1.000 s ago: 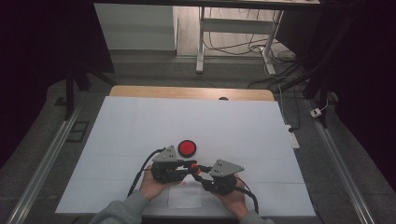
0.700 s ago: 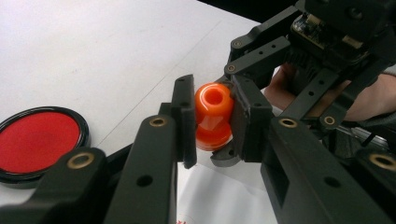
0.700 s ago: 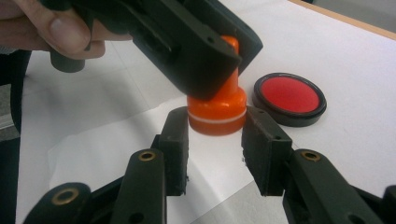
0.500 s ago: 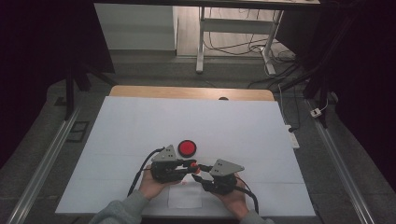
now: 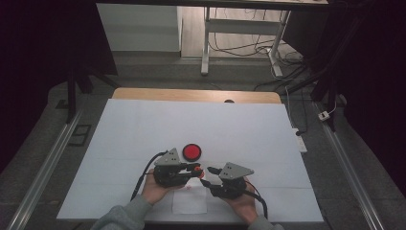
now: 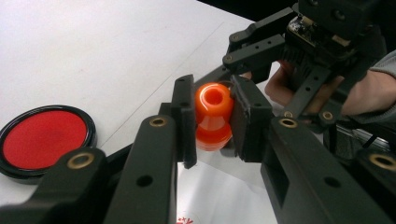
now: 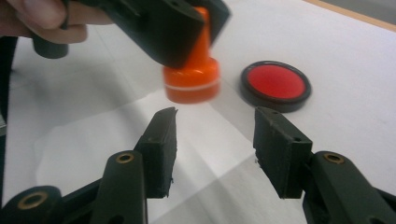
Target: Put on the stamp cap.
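High view. Table point(image 5: 143, 124), covered in white, a strip of wood showing along its far edge. Left gripper point(image 5: 195, 168) and right gripper point(image 5: 207, 171), each held in a hand, sit close together near the middle of the near edge, tips pointing at one another. Red disc with a black rim point(image 5: 192, 152) lies flat just beyond the left gripper. Small white sheet point(image 5: 189, 201) lies at the near edge between the two hands. An orange stamp point(image 5: 197, 168) shows as a small orange spot at the left gripper's tip.

Left gripper view. Left gripper point(image 6: 212, 116): jaws pinching the orange stamp point(image 6: 213, 114) by its narrow waist, rounded knob with a hollow top toward the camera. Red disc point(image 6: 44, 137) lies on the table to the left, apart from the jaws. Right gripper point(image 6: 243, 77) and its hand point(image 6: 369, 93) are just behind the stamp.

Right gripper view. Right gripper point(image 7: 215, 149): jaws spread wide, holding nothing. Orange stamp point(image 7: 192, 79), blurred, hangs beyond them in the left gripper point(image 7: 187, 23), its broad base lowest and just above the white sheet point(image 7: 116, 135). Red disc point(image 7: 276, 84) lies beside it to the right, not touching.
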Demonstrator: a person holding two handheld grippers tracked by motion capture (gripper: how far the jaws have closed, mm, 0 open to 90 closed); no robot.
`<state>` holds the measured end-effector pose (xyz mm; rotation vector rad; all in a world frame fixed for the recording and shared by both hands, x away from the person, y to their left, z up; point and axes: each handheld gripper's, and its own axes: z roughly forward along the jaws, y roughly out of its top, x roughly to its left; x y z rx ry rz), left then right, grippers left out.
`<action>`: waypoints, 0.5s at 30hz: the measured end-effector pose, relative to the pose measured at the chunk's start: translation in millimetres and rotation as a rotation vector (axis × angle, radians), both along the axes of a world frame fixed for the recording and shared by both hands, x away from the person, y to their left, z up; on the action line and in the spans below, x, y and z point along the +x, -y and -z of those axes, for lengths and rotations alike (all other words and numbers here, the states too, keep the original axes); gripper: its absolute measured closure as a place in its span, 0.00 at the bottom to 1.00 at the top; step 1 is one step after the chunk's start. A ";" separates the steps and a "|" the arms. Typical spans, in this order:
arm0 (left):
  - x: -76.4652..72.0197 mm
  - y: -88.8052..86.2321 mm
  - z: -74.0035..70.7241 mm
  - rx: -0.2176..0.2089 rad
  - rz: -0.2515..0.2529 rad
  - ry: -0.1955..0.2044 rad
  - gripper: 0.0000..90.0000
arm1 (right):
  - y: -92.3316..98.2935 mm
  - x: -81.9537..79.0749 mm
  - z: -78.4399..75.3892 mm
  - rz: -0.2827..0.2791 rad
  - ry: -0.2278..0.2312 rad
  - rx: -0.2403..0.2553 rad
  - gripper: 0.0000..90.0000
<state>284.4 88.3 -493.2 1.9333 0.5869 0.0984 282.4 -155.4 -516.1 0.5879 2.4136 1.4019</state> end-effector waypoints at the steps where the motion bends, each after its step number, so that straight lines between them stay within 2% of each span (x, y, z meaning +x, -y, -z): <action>1: 0.1 -0.2 -0.1 0.001 0.000 0.001 0.80 | 1.9 0.7 -0.2 0.009 0.001 -0.003 0.53; 6: 0.1 -1.6 -0.7 0.001 -0.007 0.000 0.80 | 16.4 3.5 -1.3 0.050 -0.005 -0.014 0.50; 15: 0.8 -7.1 -3.4 0.001 -0.021 -0.003 0.80 | 57.0 4.4 -6.7 0.124 -0.001 0.000 0.50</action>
